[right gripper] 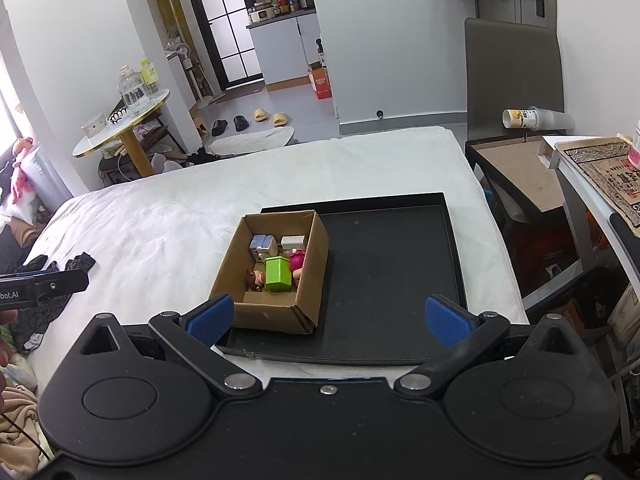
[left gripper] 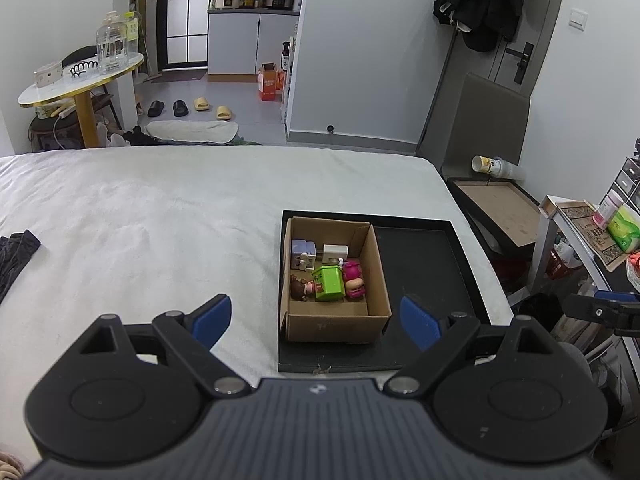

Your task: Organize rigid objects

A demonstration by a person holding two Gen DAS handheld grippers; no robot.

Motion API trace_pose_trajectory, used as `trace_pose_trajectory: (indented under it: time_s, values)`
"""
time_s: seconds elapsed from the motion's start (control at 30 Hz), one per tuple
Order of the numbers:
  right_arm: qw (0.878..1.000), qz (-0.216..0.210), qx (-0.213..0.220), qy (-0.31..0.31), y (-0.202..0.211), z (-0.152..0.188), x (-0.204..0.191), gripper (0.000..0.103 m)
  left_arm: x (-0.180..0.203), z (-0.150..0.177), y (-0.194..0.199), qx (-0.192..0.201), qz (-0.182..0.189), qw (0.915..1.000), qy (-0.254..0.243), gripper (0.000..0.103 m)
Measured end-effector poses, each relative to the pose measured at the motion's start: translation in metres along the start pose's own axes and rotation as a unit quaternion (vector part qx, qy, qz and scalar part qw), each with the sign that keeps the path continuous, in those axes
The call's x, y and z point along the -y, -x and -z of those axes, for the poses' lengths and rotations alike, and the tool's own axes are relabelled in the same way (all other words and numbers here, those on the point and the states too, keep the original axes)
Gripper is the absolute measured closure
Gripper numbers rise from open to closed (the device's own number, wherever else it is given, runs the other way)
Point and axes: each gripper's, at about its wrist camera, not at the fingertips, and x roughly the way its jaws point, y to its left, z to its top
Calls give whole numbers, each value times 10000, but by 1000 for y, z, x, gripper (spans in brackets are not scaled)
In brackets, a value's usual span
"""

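An open cardboard box (left gripper: 372, 300) (right gripper: 312, 280) stands in the left part of a black tray (left gripper: 432, 264) (right gripper: 392, 272) on the white bed. Inside lie a green box (left gripper: 329, 282) (right gripper: 277, 274), a pink figure (left gripper: 354, 278) (right gripper: 297, 261), a brown-haired doll (left gripper: 301, 287) (right gripper: 254, 278), a pale blue toy (left gripper: 303, 251) (right gripper: 261, 244) and a white block (left gripper: 335, 252) (right gripper: 293, 241). My left gripper (left gripper: 316, 322) is open and empty, held above and in front of the box. My right gripper (right gripper: 326, 320) is open and empty, over the tray's near edge.
The white bed (left gripper: 160, 216) (right gripper: 160, 224) carries dark clothes at its left (left gripper: 16, 256) (right gripper: 52, 280). A dark side table with a cup (left gripper: 490, 166) (right gripper: 520, 118) and a shelf stand to the right. A round table (left gripper: 80, 80) stands beyond the bed.
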Motion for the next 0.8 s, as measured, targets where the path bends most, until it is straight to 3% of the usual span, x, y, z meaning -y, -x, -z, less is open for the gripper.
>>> trace_pose_trajectory:
  time_s: [0.8]
  values:
    - [9999,16,-105,10,-6,5,-5,0,5,4,-1,103,56,9997,-229,12]
